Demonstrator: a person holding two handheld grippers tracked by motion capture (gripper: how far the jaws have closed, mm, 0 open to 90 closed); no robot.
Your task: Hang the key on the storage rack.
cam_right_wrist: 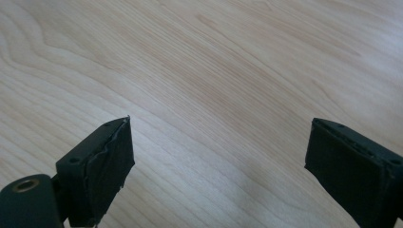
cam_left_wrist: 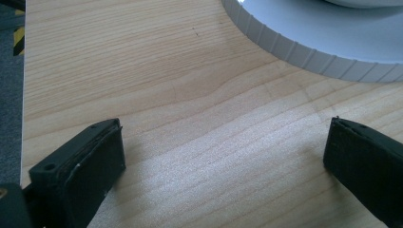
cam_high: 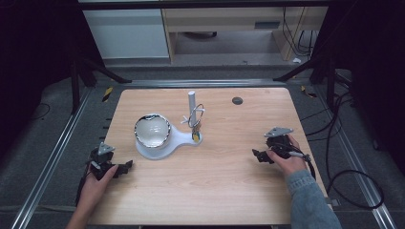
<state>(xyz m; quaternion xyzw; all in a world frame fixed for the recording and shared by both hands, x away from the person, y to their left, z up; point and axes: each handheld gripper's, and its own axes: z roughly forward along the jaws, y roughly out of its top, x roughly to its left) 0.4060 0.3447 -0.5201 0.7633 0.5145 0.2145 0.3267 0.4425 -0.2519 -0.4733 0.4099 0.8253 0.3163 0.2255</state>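
A white bowl (cam_high: 153,131) with a dark rim sits on a white stand base (cam_high: 179,138) near the table's middle. A white post (cam_high: 191,102) rises from that base, with a small ring-shaped item (cam_high: 196,118) hanging by it. My left gripper (cam_high: 125,168) rests low at the table's near left, open, nothing between its jaws; its own view has the ribbed edge of the white base (cam_left_wrist: 304,52) just ahead. My right gripper (cam_high: 258,156) lies at the near right, open and empty over bare wood (cam_right_wrist: 214,80).
The wooden table (cam_high: 215,191) has a dark round grommet (cam_high: 237,100) at the back right. Cables (cam_high: 348,176) trail on the floor to the right. Metal rails and dark frame legs flank the table.
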